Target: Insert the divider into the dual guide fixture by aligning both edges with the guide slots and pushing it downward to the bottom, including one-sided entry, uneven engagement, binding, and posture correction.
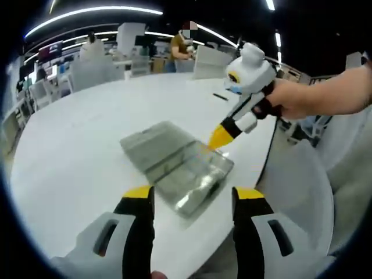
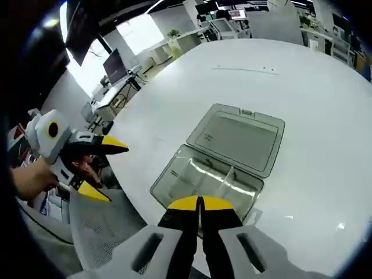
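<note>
Clear plastic box (image 2: 218,165) lies open on white round table (image 2: 302,81), lid (image 2: 238,136) flat behind tray, near table edge. Thin clear divider (image 2: 228,176) stands inside tray, partly in; seating depth unclear. Right gripper (image 2: 201,201) at tray's near rim, yellow tips pressed together, gripping nothing visible. Left gripper (image 1: 193,193) hovers before box, jaws spread wide, empty. Hand (image 1: 302,96) holds right gripper. Grey chair (image 2: 102,226) beside table.
</note>
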`<state>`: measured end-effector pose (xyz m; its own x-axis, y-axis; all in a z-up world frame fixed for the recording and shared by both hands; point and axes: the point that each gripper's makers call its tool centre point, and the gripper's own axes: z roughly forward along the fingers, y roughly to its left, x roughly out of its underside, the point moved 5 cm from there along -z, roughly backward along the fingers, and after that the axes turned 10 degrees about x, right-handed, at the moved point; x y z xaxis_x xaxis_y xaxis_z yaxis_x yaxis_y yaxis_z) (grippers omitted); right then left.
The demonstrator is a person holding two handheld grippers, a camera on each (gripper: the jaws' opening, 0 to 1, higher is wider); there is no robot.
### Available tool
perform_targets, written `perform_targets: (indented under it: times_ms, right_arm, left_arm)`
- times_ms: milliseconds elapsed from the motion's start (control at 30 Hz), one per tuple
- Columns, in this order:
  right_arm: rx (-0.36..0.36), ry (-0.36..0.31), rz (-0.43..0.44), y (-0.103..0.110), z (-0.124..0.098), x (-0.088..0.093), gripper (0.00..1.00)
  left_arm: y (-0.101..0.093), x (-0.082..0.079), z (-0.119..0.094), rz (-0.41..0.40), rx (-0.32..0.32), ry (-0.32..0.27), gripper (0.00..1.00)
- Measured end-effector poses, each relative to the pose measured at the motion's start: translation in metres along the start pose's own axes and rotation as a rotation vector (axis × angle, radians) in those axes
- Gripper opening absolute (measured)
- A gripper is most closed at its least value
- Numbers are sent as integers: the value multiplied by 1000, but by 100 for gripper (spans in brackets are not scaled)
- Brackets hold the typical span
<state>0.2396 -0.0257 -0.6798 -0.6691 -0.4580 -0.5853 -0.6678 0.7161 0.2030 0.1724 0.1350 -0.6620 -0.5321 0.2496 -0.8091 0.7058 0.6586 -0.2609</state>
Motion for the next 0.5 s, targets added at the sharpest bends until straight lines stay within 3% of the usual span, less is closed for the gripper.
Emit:
perform_targets:
  times_ms: [133,367,500]
  right_arm:
    - [-27,-58,-61,-1,-11,2,0]
    - [-52,-173,-110,-5,-30,6,0]
    - [-62,-207,-122,-8,-36,10,0]
  left_arm:
    - [2,3,-2,-6,-12,15,52]
    - [8,12,-6,-24,-37,46,53]
    - [9,20,-7,-37,-47,65,53]
